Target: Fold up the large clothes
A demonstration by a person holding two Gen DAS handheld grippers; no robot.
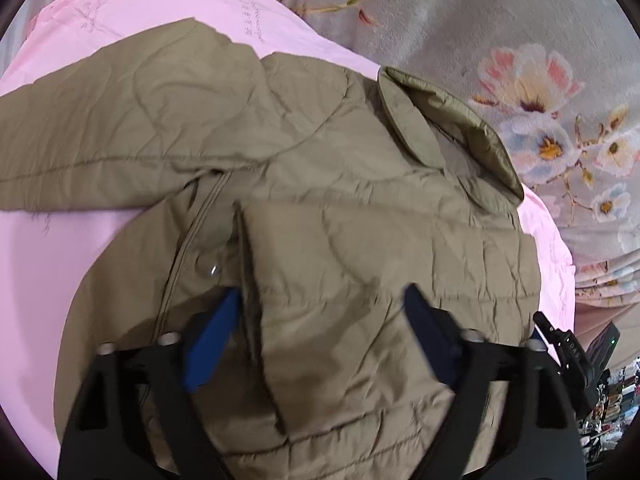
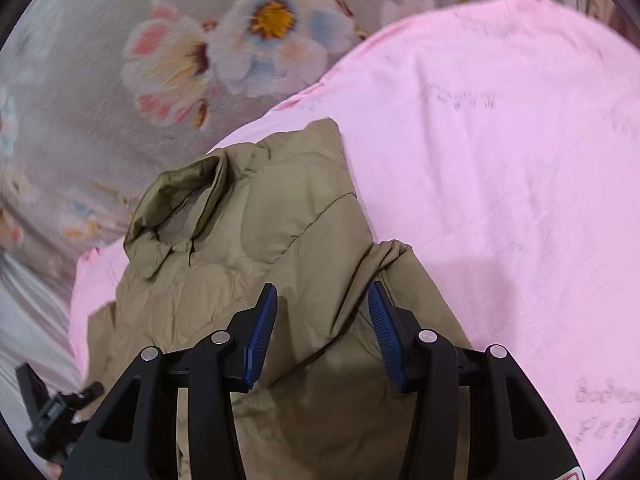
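Note:
An olive quilted jacket (image 1: pixel 320 160) lies on a pink sheet (image 1: pixel 160 8), its collar (image 1: pixel 460 132) to the right and one sleeve stretched out to the left. A folded panel of the jacket runs between the blue pads of my left gripper (image 1: pixel 324 300), whose jaws stand wide and do not visibly clamp it. In the right wrist view the same jacket (image 2: pixel 260 240) fills the lower middle, its collar (image 2: pixel 180 192) raised at the left. My right gripper (image 2: pixel 322 300) hovers just over the jacket's shoulder, open, with only flat fabric below its pads.
A grey floral blanket (image 1: pixel 480 20) (image 2: pixel 120 40) lies beyond the pink sheet (image 2: pixel 480 160). A black part of the other gripper shows at each view's edge (image 1: pixel 568 352) (image 2: pixel 48 412). Clutter sits at the far lower right (image 1: pixel 608 400).

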